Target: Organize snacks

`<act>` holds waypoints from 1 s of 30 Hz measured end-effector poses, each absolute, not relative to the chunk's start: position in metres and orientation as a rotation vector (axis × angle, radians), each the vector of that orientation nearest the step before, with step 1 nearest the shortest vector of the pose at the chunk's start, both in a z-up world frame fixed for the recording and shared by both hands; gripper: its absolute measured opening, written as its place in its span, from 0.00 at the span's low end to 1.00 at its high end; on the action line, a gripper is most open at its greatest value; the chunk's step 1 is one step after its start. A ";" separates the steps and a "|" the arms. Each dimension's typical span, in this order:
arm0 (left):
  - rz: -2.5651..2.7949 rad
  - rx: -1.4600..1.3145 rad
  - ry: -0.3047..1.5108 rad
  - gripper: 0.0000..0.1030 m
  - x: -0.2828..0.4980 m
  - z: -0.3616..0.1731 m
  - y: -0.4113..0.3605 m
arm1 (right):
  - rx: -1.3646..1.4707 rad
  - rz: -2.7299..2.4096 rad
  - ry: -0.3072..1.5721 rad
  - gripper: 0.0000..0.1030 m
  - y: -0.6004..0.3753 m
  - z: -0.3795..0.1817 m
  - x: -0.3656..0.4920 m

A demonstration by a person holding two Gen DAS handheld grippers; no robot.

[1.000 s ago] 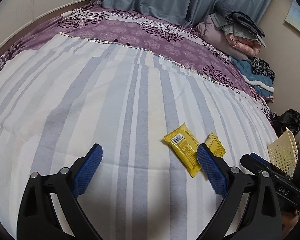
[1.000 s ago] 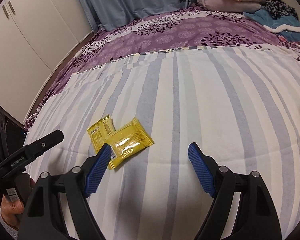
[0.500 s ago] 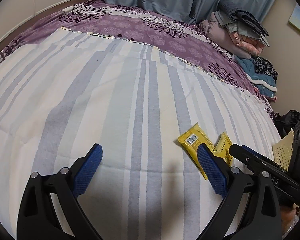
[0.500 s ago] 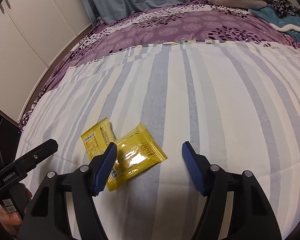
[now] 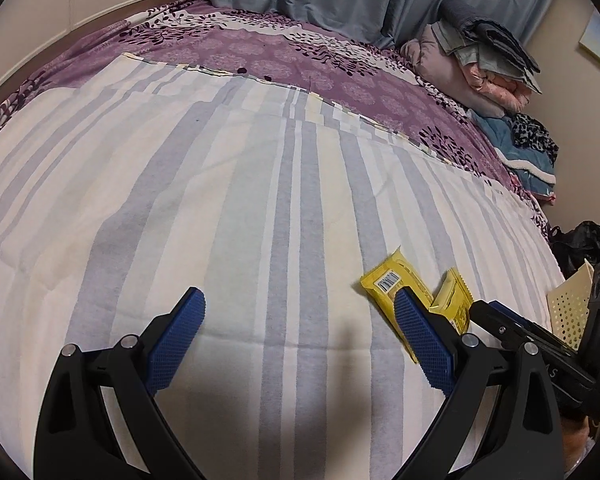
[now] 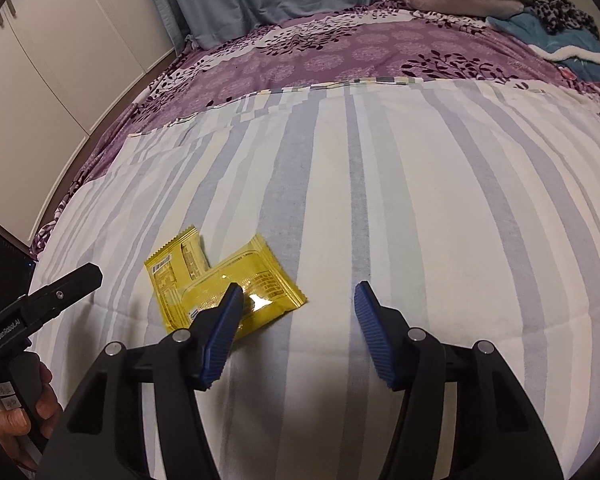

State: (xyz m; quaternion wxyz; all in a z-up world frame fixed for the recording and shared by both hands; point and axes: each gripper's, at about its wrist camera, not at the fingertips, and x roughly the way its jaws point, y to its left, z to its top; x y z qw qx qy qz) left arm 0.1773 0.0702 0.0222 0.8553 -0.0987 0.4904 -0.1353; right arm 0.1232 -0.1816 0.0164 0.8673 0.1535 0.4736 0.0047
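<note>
Right gripper [image 6: 298, 294] jaws closing, nearer than a second ago, its left pad over the top packet [image 6: 244, 286] on the bed [image 6: 420, 200]; nothing pinched yet. Left gripper [image 5: 298, 312] spread, empty.

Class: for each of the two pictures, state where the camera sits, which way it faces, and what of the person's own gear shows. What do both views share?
Left wrist: on the left gripper, angled down at the striped sheet; blue fingers wide apart.
Right wrist: on the right gripper, angled down likewise, fingers closing, nothing pressed between them.
Shared: two yellow snack packets, purple bedspread.
</note>
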 end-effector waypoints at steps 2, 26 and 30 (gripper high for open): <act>-0.287 -0.207 1.030 0.94 0.177 0.023 0.069 | 0.335 0.006 0.992 0.56 -0.185 0.016 0.123; -0.239 -0.202 1.030 0.94 0.180 0.033 0.073 | 0.307 0.132 0.989 0.64 -0.127 0.031 0.148; -0.245 -0.188 1.017 0.94 0.178 0.038 0.070 | 0.343 0.107 1.004 0.64 -0.131 0.026 0.166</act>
